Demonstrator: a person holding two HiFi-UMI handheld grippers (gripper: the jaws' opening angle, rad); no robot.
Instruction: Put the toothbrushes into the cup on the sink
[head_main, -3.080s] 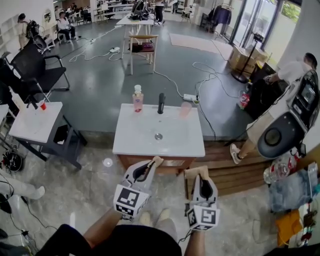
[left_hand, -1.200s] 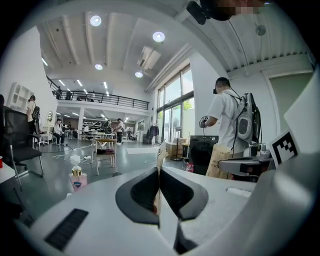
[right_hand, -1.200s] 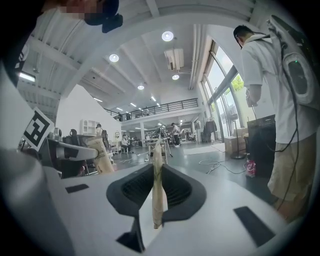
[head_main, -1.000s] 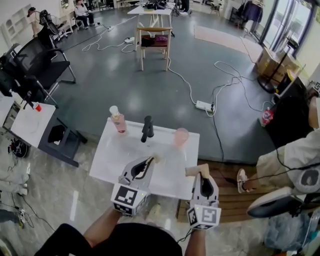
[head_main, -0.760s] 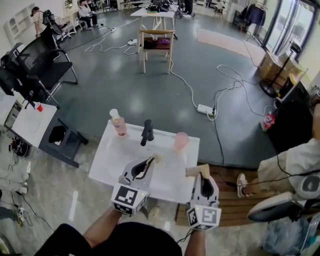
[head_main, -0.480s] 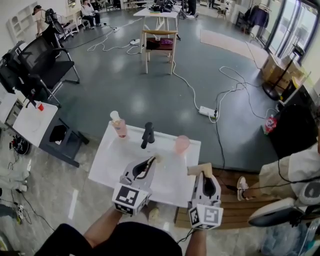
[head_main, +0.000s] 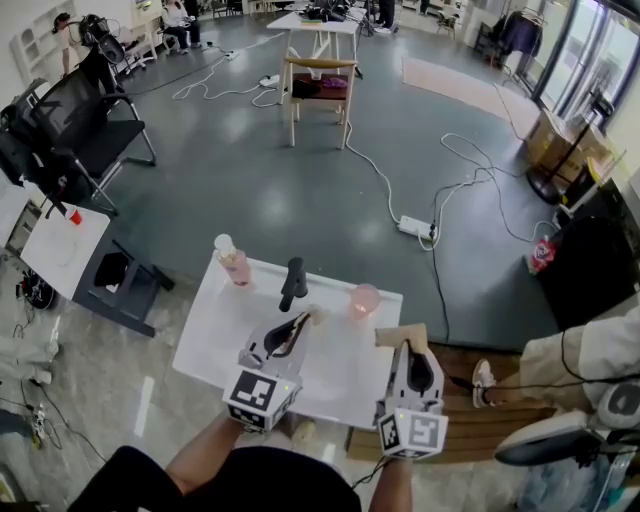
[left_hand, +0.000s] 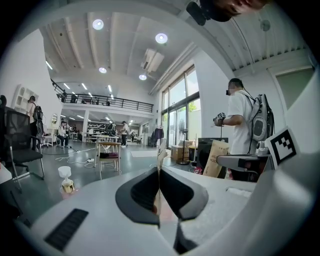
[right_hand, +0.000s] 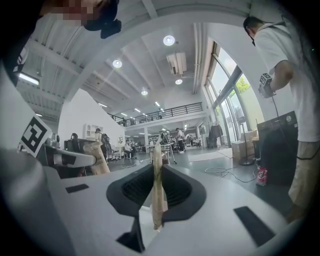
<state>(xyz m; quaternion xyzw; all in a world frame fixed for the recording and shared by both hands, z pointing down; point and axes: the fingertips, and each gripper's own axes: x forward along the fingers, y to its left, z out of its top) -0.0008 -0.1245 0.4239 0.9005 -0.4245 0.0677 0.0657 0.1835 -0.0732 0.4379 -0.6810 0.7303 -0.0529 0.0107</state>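
Note:
A pink translucent cup (head_main: 364, 300) stands at the back right of the white sink (head_main: 230, 335), right of the black tap (head_main: 292, 284). My left gripper (head_main: 308, 318) hovers over the sink's front middle, shut on a thin paper-wrapped toothbrush (head_main: 316, 314). In the left gripper view the jaws (left_hand: 159, 172) pinch that toothbrush (left_hand: 161, 155) edge-on. My right gripper (head_main: 400, 340) is over the sink's front right corner, short of the cup, shut on a beige wrapped toothbrush (head_main: 392, 336). The right gripper view shows that toothbrush (right_hand: 157, 190) upright between the closed jaws (right_hand: 156, 175).
A pink soap bottle (head_main: 232, 262) stands at the sink's back left. A wooden platform (head_main: 480, 365) lies right of the sink, beside a person's leg (head_main: 570, 350). A small white table (head_main: 55, 235), a black chair (head_main: 70, 130) and floor cables (head_main: 420, 225) lie beyond.
The sink, cup and tap have slid lower in the head view, nearer to me. Both grippers keep the same pose, still shut on their toothbrushes.

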